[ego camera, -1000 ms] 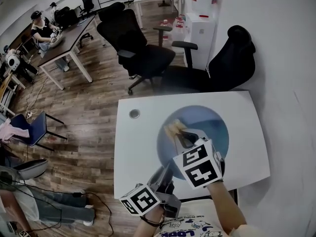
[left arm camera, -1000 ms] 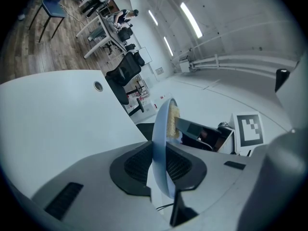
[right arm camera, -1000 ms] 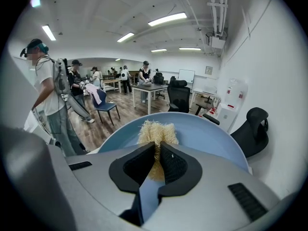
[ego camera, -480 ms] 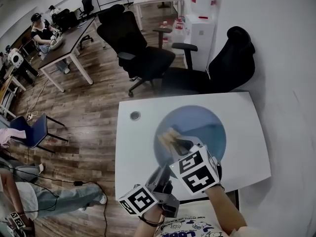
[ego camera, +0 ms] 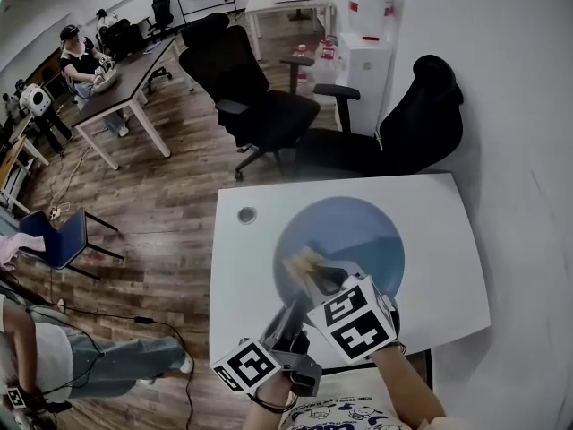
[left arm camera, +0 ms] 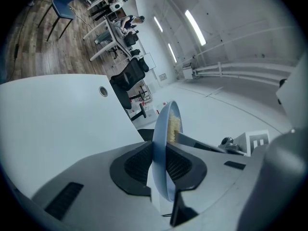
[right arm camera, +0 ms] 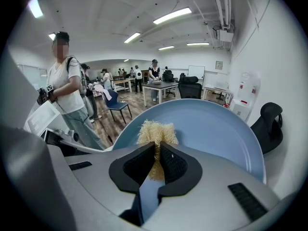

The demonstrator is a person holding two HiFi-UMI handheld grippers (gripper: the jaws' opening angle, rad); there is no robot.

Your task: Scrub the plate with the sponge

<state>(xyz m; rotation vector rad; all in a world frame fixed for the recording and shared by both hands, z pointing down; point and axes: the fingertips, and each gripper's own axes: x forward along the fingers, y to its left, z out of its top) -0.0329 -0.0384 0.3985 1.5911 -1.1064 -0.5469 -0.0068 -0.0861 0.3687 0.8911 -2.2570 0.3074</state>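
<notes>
The left claw [ego camera: 291, 319] clamps the rim of the blue plate [ego camera: 358, 231] at its 7 o'clock, over the white worktop [ego camera: 439, 267]. The right claw [ego camera: 320, 279] pinches the straw-coloured sponge [ego camera: 303, 263]. The sponge's frayed end points toward 11 o'clock and lies on the plate's face at 8 o'clock.

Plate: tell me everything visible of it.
The plate is round, pale blue, smooth and shallow, with a low raised rim. It lies over the white table, its near rim clamped between the jaws of the left tool. A tan fibrous sponge, held in the right tool, rests against its inner face.
</notes>
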